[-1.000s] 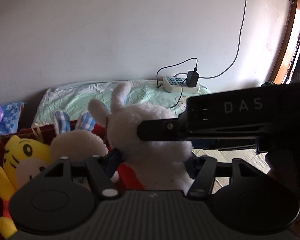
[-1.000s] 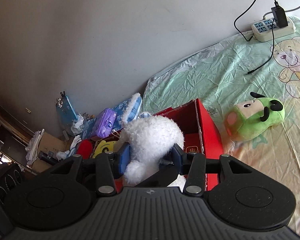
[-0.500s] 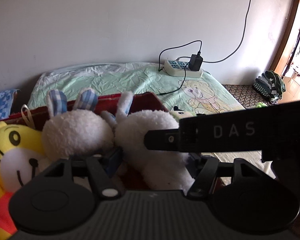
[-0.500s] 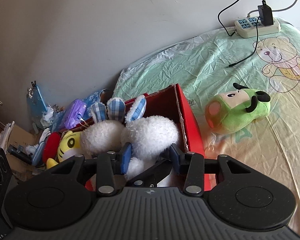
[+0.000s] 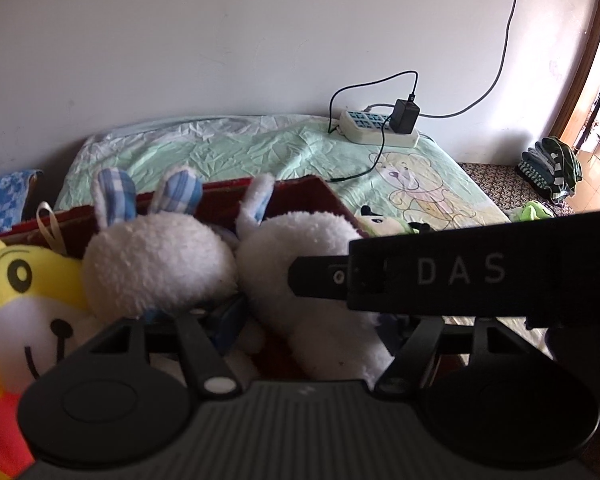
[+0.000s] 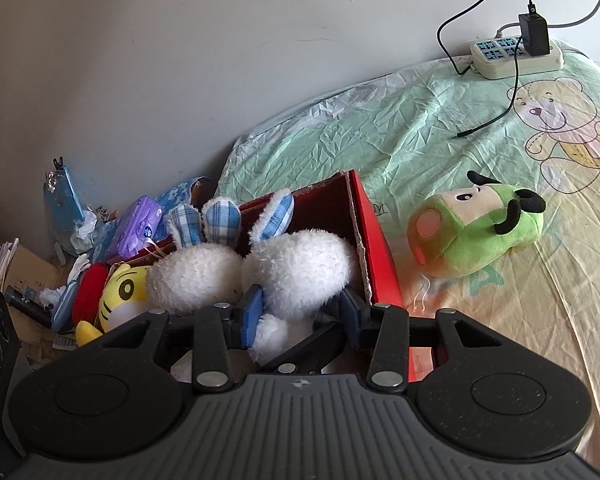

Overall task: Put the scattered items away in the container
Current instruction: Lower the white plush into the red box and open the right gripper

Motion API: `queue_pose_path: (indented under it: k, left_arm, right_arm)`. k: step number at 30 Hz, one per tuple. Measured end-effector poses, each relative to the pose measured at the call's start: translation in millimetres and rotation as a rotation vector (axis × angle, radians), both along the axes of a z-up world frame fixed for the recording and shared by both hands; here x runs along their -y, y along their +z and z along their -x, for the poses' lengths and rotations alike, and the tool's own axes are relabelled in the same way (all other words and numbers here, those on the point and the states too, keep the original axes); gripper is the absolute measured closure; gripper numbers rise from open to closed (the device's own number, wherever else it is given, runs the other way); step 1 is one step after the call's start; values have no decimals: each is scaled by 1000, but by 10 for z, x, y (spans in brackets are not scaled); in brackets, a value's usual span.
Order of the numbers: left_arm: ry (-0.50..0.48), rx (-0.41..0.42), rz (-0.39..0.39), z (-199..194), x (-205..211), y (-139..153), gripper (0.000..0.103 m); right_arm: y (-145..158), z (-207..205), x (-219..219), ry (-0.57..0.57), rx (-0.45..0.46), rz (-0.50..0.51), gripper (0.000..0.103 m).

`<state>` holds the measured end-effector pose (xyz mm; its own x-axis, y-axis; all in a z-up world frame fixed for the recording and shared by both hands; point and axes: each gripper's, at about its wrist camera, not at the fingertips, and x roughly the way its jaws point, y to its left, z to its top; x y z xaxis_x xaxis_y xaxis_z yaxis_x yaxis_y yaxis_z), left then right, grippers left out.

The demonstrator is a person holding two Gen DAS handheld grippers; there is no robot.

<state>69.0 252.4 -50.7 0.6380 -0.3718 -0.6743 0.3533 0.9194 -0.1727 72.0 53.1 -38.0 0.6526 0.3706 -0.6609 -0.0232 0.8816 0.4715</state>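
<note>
A white power strip (image 6: 516, 54) with a black charger (image 6: 534, 40) lies at the bed's (image 6: 380, 136) far edge; a purple packet (image 6: 138, 228) sits beyond its left edge.

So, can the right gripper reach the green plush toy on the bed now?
Probably not yet. The right gripper is closed around the white rabbit over the red box. The green plush toy lies on the bedsheet beside the box, with nothing blocking it.

two white rabbits (image 5: 236, 264) in red box (image 5: 300, 188) | yellow tiger (image 5: 24, 300) left | right gripper (image 5: 440, 276) crossing
</note>
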Motion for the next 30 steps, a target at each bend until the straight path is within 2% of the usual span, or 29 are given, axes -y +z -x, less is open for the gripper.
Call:
queue_pose_path:
  k: [11,18,23,30]
  left_arm:
    - [29,-6,0,54,10,128,32]
    - [60,8,-47,156,45,238,31]
    - [89,19,-77,230,51,306,25]
    - [126,22,-114,326,20,365,22]
  right_arm:
    - [136,99,93,-21,29,6,54]
    - [226,215,128,-23,60,16,54]
    - [290,305,123,-15,81,23,55]
    - [347,383,84,-8,97,26,55]
